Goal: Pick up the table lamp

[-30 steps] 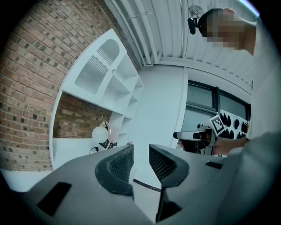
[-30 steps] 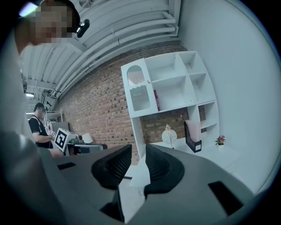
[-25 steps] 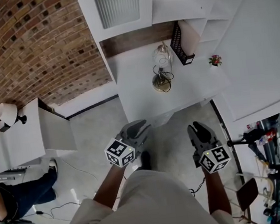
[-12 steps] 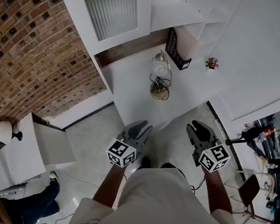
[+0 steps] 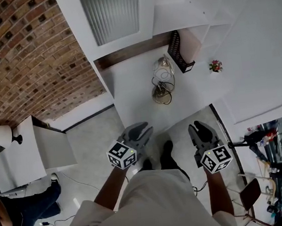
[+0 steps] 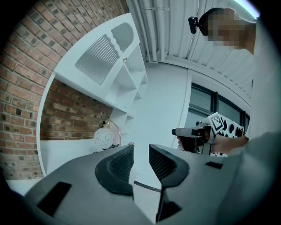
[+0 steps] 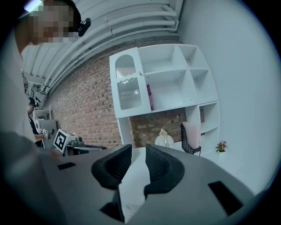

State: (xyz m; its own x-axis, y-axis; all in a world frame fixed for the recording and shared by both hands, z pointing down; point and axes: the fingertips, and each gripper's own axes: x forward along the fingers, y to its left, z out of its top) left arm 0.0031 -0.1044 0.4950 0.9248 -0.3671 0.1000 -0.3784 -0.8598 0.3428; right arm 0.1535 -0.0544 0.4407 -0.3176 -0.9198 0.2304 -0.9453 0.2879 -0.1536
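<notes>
The table lamp [image 5: 161, 81], a clear wire-and-glass globe on a brass base with a dark cord, stands on the white desk [image 5: 134, 98] near the back. It also shows far off in the left gripper view as the lamp [image 6: 106, 137] and in the right gripper view as the lamp [image 7: 164, 138]. My left gripper [image 5: 142, 130] and right gripper [image 5: 198, 127] hover over the floor in front of the desk, well short of the lamp. Both are open with a narrow gap and nothing between the jaws. In their own views, the left gripper [image 6: 140, 151] and right gripper [image 7: 138, 151] point toward the desk.
A black file holder [image 5: 180, 52] and a small flower pot [image 5: 215, 66] stand right of the lamp. White shelving [image 5: 119, 11] rises behind the desk. A side table with a white lamp [image 5: 3, 136] sits far left, near a seated person [image 5: 10, 206]. Cables trail on the floor.
The desk and lamp have drawn slightly nearer and shifted in view as the person stepped forward; a shoe now shows between the grippers. Both grippers keep the same pose and opening.
</notes>
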